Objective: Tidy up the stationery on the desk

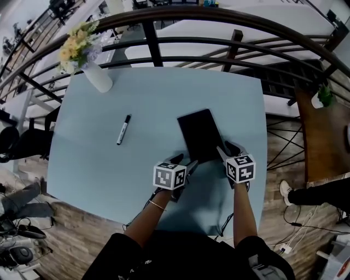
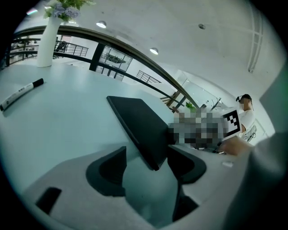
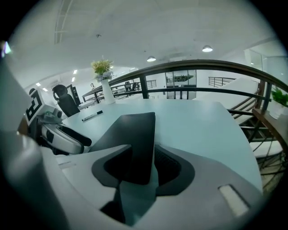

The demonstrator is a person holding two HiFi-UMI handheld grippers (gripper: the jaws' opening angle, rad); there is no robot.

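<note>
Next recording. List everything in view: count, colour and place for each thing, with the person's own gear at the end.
table: 1, pale blue, fills the middle of the head view
notebook: 1, black, on the table, right of centre, towards the near edge
marker: 1, white with a black cap, on the table left of the notebook, apart from it
vase: 1, white, far left corner of the table
flowers: 1 bunch, yellow and pale purple, in the vase
railing: 1, dark, curving behind the table
shoe: 1, white, another person's, on the floor right of the table
left gripper: 1, grey, open, the notebook's near left corner between its jaws
right gripper: 1, grey, open, the notebook's near right corner between its jaws
</note>
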